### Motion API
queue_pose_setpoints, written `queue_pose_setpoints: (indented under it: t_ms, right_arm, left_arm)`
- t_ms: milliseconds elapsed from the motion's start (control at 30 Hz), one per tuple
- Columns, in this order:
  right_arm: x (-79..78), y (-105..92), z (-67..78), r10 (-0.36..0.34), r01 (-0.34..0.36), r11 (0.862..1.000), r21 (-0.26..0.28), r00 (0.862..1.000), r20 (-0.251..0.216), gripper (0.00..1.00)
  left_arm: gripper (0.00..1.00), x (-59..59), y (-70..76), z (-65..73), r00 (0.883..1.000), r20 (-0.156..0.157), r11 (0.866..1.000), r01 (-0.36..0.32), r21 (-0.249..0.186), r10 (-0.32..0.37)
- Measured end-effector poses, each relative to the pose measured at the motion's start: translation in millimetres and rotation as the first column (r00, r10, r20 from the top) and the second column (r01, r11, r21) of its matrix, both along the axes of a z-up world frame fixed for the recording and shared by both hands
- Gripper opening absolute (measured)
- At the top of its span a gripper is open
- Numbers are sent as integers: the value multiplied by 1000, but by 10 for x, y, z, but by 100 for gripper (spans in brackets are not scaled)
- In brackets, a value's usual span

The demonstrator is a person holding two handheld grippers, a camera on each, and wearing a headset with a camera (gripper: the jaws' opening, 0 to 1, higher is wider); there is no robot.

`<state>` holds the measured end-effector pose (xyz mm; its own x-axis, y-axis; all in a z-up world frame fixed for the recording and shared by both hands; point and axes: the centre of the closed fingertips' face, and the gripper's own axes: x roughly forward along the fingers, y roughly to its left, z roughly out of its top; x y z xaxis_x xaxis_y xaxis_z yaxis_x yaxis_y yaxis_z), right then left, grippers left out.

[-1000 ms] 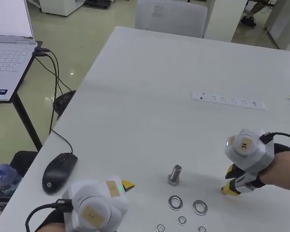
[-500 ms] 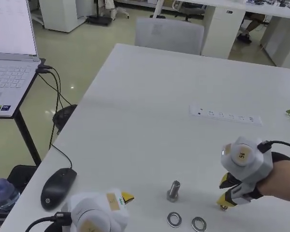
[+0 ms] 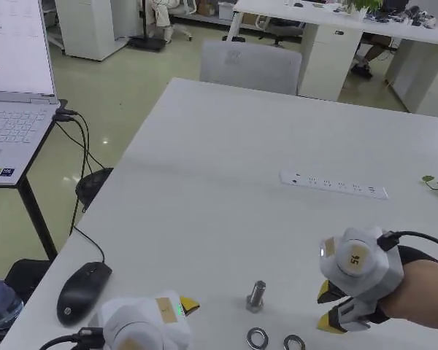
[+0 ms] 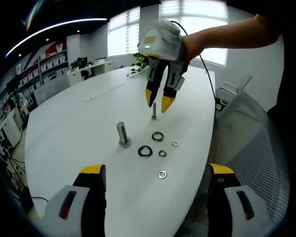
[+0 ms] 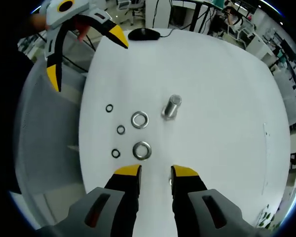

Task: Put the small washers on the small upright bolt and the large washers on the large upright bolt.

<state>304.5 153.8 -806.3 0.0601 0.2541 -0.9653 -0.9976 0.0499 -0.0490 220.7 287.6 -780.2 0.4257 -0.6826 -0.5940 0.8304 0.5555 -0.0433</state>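
At the far left a laptop [image 3: 11, 109] sits on a side stand. A black mouse [image 3: 82, 292] lies near the left edge of the white table [image 3: 204, 189]. Next to the mouse, at the table's near edge, is the left gripper [image 4: 157, 171], its jaws spread wide with nothing between them. To its right the large upright bolt [image 3: 256, 295] stands on its head. Two large washers [image 4: 145, 151] lie flat on its near side. Three small washers [image 4: 162, 153] are scattered closer to the table edge, and none is on a bolt. Further right, the right gripper [image 4: 158, 102] points down over the small upright bolt [image 4: 154, 112]. Its yellow tips stand on either side of the bolt's top, with a gap wider than the bolt, so it is unclenched and grips nothing. A power strip [image 3: 333, 184] lies well beyond.
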Motion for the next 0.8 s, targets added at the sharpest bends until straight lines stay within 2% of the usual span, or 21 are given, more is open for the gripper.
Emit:
queue_pose_setpoints:
  t_ms: [267,433,800]
  right_arm:
    - [-156,27,36,-7,7,1000,26,1000,-23,26]
    - [-287,24,50,9,-8,1000,25,1000,-28,25]
    - [-535,60,-11,12,-9,999,49,999,-52,25]
  left_arm:
    - [84,-6,25,1,1000,3,1000,1,10,-1]
    - [84,-14,28,11,1000,5,1000,1,8,-1]
    - [84,-41,12,0,1000,6,1000,13,5,-13]
